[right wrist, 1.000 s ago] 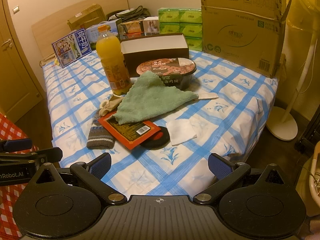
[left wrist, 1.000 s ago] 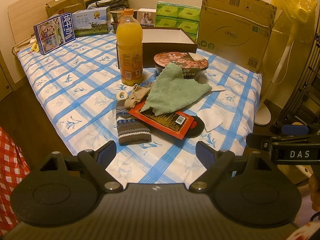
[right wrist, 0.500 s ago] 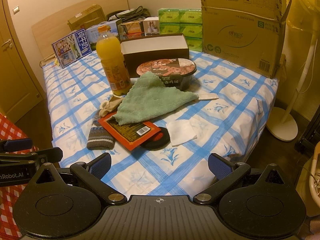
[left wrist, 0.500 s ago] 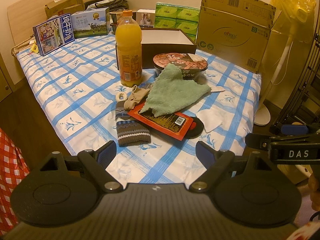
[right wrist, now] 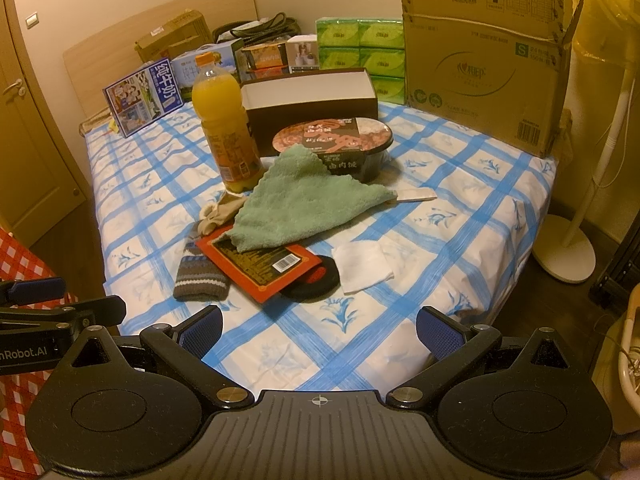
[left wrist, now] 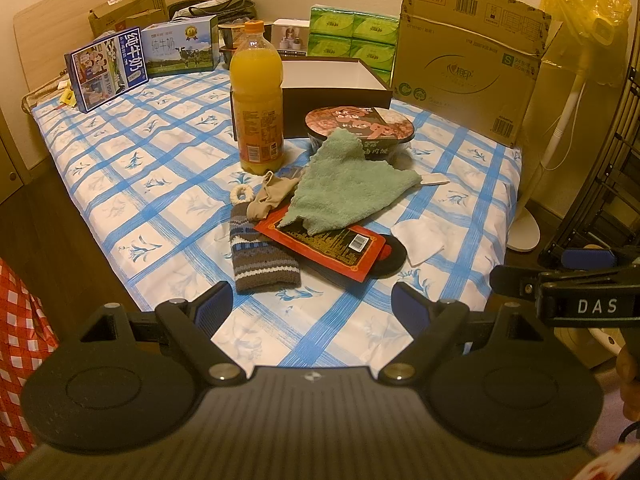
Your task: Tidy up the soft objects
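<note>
Only L view shows hair tie [left wrist: 241,193] beside striped sock [left wrist: 260,258]

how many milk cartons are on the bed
2, both at the far end by the headboard: a blue milk carton leaning at the far left, and a green-and-white milk carton just right of it. More may be hidden behind.

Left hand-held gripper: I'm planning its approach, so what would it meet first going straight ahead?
Probably the striped knitted grey sock, lying just beyond the open left hand-held gripper; depth is uncertain.
</note>
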Demonstrator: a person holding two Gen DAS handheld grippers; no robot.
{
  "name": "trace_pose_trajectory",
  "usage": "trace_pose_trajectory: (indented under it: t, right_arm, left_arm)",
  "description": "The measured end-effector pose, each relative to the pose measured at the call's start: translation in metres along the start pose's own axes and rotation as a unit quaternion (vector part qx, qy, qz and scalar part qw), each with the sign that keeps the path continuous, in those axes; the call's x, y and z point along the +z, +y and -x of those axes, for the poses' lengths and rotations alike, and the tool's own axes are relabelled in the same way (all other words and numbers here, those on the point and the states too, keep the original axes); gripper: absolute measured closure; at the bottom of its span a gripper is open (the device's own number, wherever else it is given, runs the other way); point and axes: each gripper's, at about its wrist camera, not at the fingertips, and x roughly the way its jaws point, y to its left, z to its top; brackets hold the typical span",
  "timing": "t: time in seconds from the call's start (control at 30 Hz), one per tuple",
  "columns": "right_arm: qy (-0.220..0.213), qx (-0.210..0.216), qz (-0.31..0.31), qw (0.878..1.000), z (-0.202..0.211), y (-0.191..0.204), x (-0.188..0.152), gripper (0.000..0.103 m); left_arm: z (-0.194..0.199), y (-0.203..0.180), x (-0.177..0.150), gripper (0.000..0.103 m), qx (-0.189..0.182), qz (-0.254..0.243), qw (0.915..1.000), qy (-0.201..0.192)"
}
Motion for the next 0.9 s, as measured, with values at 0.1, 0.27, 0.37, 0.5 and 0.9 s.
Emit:
trace_pose_trajectory:
  t: [0.1, 0.27, 0.37, 0.5, 0.9]
  right_arm:
    - [0.000, 0.000, 0.000, 1.000, -0.0001, 0.0000, 0.0001, 0.000]
    - [0.000, 0.000, 0.000, 1.000, -0.0003, 0.0001, 0.0002, 0.000]
    - [0.000, 0.000, 0.000, 1.000, -0.0004, 0.0001, 0.0003, 0.000]
    - [-0.001, 0.000, 0.000, 1.000, -0.0008, -0.0001, 0.0003, 0.000]
    - [0.000, 0.001, -0.001, 1.000, -0.0043, -0.0012, 0.0005, 0.000]
  left_arm:
    - [0.0001, 0.0000, -0.0001, 0.018, 0.000, 0.000, 1.0000, 0.000]
    - [0.0003, 0.0001, -0.0002, 0.018, 0.000, 0.000, 1.0000, 0.000]
    - [0.0001, 0.0001, -0.0001, 0.018, 0.000, 0.001, 1.0000, 0.000]
    - [0.0000, 0.0001, 0.0000, 0.018, 0.000, 0.001, 1.0000, 0.000]
    - [-0.0035, -0.0051, 0.0029, 0.018, 0.000, 0.002, 1.0000, 0.001]
